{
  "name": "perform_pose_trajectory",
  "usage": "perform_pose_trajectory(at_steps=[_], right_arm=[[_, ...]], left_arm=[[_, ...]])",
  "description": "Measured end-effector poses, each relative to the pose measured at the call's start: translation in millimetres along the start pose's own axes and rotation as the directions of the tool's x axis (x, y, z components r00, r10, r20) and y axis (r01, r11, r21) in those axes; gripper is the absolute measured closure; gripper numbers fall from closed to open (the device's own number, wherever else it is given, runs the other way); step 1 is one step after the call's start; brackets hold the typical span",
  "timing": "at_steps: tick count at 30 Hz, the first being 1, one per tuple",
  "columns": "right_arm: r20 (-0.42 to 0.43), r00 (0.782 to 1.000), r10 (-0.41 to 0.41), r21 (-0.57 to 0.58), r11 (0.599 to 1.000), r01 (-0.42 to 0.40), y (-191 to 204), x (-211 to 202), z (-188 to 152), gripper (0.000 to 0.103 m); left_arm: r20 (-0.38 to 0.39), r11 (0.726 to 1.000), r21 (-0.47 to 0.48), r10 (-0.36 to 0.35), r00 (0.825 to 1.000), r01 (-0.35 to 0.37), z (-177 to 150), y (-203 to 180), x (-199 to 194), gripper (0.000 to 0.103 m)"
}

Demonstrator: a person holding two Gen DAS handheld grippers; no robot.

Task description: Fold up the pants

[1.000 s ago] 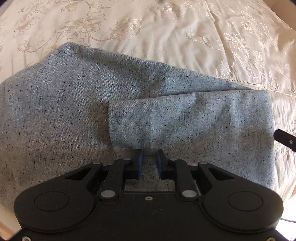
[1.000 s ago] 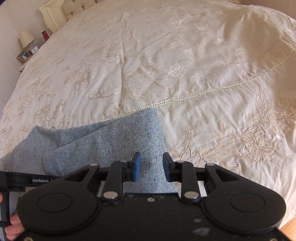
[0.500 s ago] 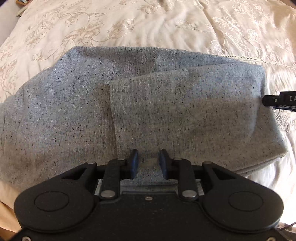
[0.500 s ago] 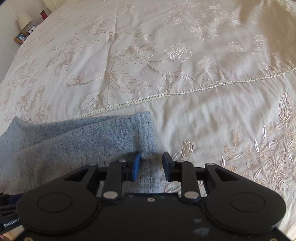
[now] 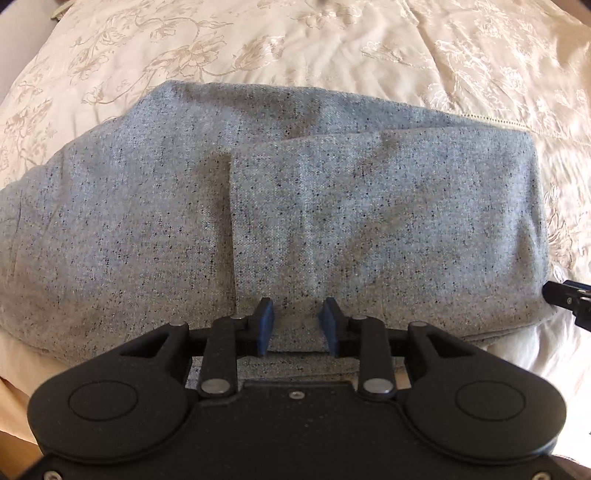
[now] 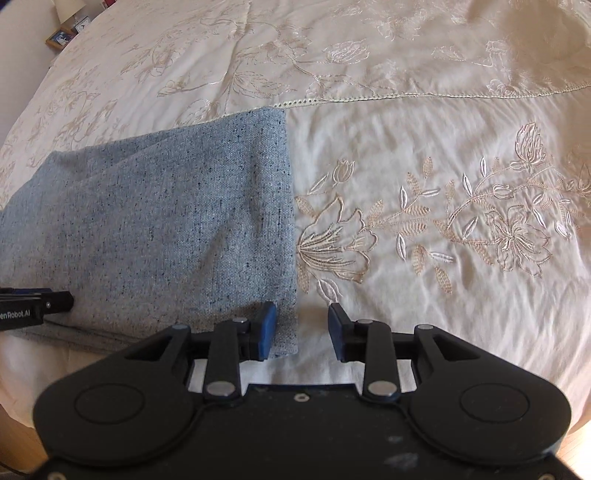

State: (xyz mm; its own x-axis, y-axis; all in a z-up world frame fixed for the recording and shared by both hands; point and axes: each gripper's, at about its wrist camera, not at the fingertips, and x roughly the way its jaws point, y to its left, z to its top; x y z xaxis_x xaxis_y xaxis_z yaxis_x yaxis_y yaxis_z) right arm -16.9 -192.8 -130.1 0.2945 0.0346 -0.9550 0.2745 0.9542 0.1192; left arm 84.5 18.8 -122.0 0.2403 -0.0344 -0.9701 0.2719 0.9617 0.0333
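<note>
The grey speckled pants [image 5: 332, 221] lie folded on the bed, with a leg layer laid back over the wider part. My left gripper [image 5: 297, 325] is open, its blue pads astride the near edge of the top layer. My right gripper [image 6: 301, 332] is open over the pants' right near corner [image 6: 284, 332], with the left pad above the cloth and the right pad above the bedspread. The pants also show in the right wrist view [image 6: 166, 229]. Each gripper's tip shows at the edge of the other's view.
A cream embroidered bedspread [image 6: 406, 166] covers the bed all around the pants. A nightstand with a lamp and picture frames [image 6: 62, 33] stands at the far left. The bed's near edge lies just below the grippers.
Both grippers have opened wider and let go of the cloth. The folded layer has settled flat, and both grippers sit lower and closer to the near edge.
</note>
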Motion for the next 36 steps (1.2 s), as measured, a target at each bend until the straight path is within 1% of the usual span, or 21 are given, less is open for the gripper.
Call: perform_pose_trajectory(at_steps=[1,3,6,10,12,14,17,20,22,25,27,28,29,31,33,34,35,36], right_arm=[[-0.003,1.000,-0.005,0.003,1.000,0.005,0.9,-0.4,1.5,0.069],[0.002,1.000,-0.019,0.008,1.000,0.019,3.1,-3.4,5.8,0.069],[0.052,0.998,-0.044,0.021,0.999,0.043,12.6,-13.6,12.5,0.069],[0.119,0.991,-0.068,0.039,0.997,0.064,32.4,-31.5,16.4,0.069],[0.141,0.987,-0.071,0.046,0.997,0.065,47.0,-38.5,18.4,0.069],[0.156,0.985,-0.068,0.052,0.997,0.061,68.6,-43.6,20.5,0.069],[0.167,0.984,-0.063,0.053,0.997,0.055,106.5,-49.9,21.7,0.068],[0.173,0.984,-0.045,0.038,0.998,0.039,151.0,-51.3,22.6,0.068],[0.172,0.984,-0.036,0.027,0.999,0.032,178.2,-51.8,20.8,0.068],[0.158,0.987,-0.024,0.019,1.000,0.021,215.6,-48.6,17.1,0.068],[0.148,0.989,-0.016,0.015,1.000,0.014,236.4,-47.5,13.0,0.068],[0.145,0.989,-0.016,0.012,1.000,0.015,245.4,-47.5,11.5,0.068],[0.144,0.989,-0.018,0.008,1.000,0.017,253.2,-49.2,9.2,0.068],[0.139,0.990,-0.023,0.003,1.000,0.023,265.6,-49.5,6.6,0.068],[0.134,0.991,-0.031,0.000,1.000,0.031,273.4,-50.3,4.6,0.068],[0.130,0.991,-0.038,-0.001,0.999,0.038,275.5,-49.7,3.9,0.068],[0.126,0.991,-0.044,-0.001,0.999,0.045,278.7,-49.8,2.3,0.068],[0.122,0.991,-0.050,0.002,0.999,0.050,280.8,-49.8,0.8,0.068]], left_arm=[[0.006,0.999,-0.030,-0.011,1.000,0.011,0.2,7.6,-1.2,0.060],[0.020,0.995,-0.092,-0.025,0.999,0.027,1.8,26.3,-7.1,0.060],[0.049,0.982,-0.190,-0.008,0.999,0.017,0.8,65.2,-19.4,0.060],[0.074,0.950,-0.311,0.002,0.997,0.022,-2.8,139.7,-31.4,0.061],[0.080,0.935,-0.354,0.013,0.997,0.016,-5.1,180.5,-36.4,0.061],[0.084,0.926,-0.378,0.046,0.995,-0.011,-6.5,220.3,-39.9,0.061],[0.076,0.918,-0.390,0.103,0.992,-0.065,-6.0,276.5,-39.8,0.061],[0.072,0.915,-0.394,0.123,0.990,-0.085,-1.6,324.6,-36.3,0.061],[0.071,0.914,-0.398,0.119,0.990,-0.081,1.1,348.7,-31.3,0.061],[0.044,0.916,-0.398,0.063,0.997,-0.040,0.8,376.3,-12.8,0.058],[-0.006,0.918,-0.396,-0.016,1.000,0.012,-2.6,388.6,11.4,0.051],[-0.025,0.912,-0.408,-0.059,0.998,0.044,-6.7,393.8,22.5,0.045],[-0.022,0.902,-0.426,-0.090,0.996,0.072,-10.3,399.1,30.6,0.038],[0.010,0.869,-0.473,-0.163,0.987,0.148,-17.3,412.0,42.0,0.030],[0.029,0.842,-0.501,-0.218,0.976,0.203,-19.7,419.2,47.0,0.027],[0.031,0.840,-0.496,-0.236,0.971,0.220,-19.2,419.9,48.5,0.023],[0.028,0.846,-0.476,-0.259,0.966,0.240,-17.7,418.4,50.9,0.015],[0.019,0.855,-0.447,-0.284,0.959,0.262,-15.9,414.8,54.2,0.010]])
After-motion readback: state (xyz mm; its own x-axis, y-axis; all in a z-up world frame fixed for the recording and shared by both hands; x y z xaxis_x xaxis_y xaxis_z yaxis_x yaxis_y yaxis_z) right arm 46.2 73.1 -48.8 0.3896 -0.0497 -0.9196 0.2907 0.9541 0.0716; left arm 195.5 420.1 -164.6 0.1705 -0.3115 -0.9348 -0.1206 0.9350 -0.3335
